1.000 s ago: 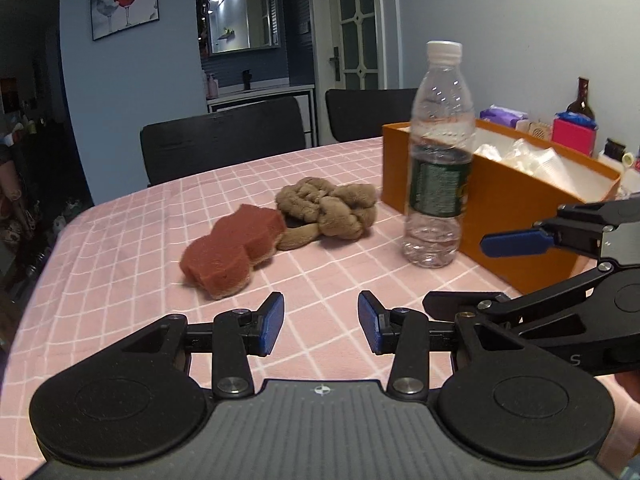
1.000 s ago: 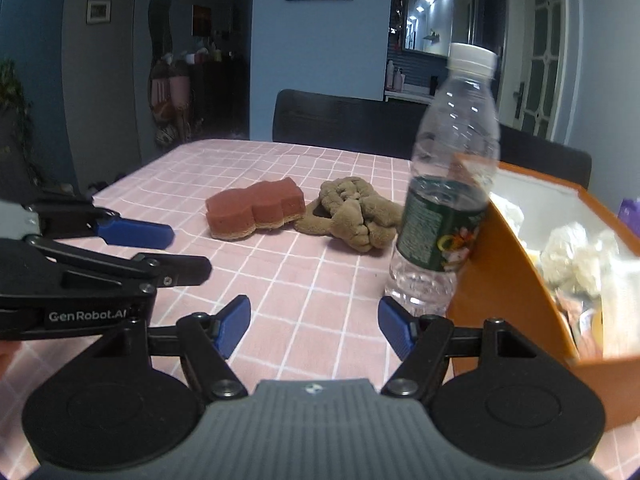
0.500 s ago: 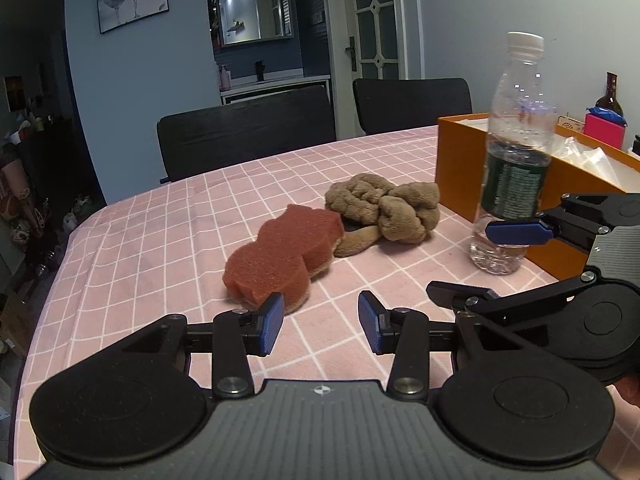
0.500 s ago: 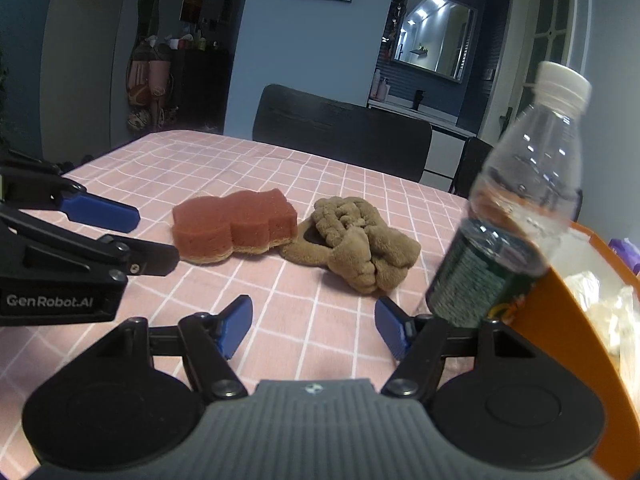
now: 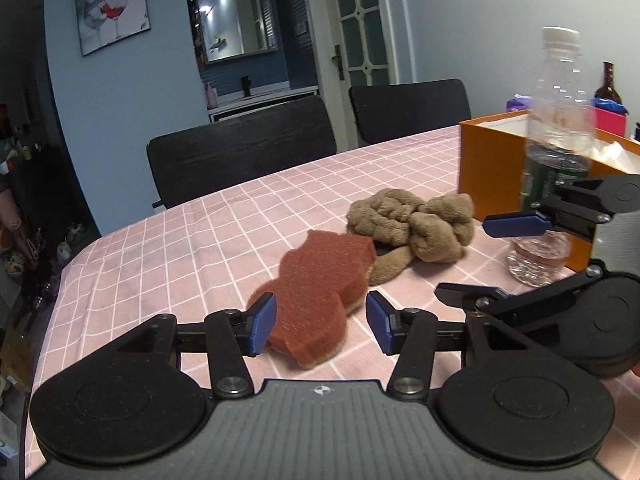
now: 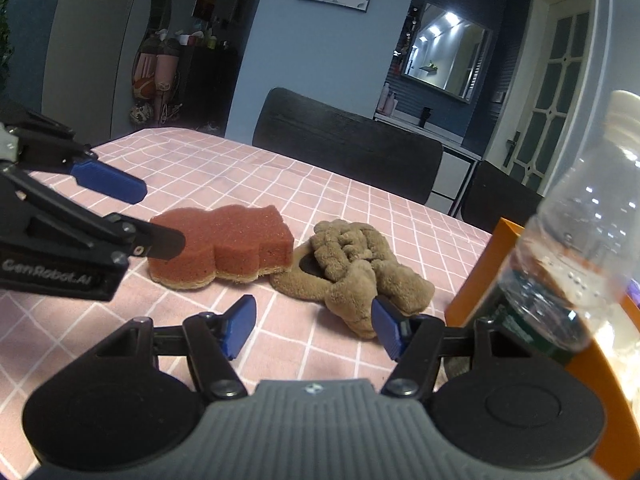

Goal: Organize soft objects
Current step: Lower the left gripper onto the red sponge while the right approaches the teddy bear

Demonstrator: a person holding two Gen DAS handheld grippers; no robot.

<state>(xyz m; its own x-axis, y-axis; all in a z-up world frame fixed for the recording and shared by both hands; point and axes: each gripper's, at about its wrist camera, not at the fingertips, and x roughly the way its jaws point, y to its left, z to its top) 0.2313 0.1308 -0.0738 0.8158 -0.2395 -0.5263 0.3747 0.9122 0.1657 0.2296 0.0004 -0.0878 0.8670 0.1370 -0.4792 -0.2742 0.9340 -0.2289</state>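
Observation:
A red-brown sponge [image 5: 320, 280] lies flat on the pink checked tablecloth, with a knotted brown plush cloth [image 5: 416, 224] touching its far right side. My left gripper [image 5: 320, 322] is open, its blue pads on either side of the sponge's near end, not closed on it. My right gripper [image 6: 312, 324] is open and empty, just short of the plush cloth [image 6: 360, 264] and right of the sponge [image 6: 224, 248]. Each gripper shows in the other's view: the right one [image 5: 472, 258], the left one [image 6: 140, 216].
A clear water bottle [image 5: 556, 152] stands right of the plush, against an orange box [image 5: 492, 168] holding white soft items; the bottle [image 6: 568, 272] looms close in the right wrist view. Two black chairs [image 5: 240, 160] stand behind the table. The table's left edge [image 5: 72, 264] is near.
Both grippers have moved forward and left toward the soft objects. The left gripper's pads now flank the sponge's near end; the right gripper has come up to the plush. Both jaws stay open.

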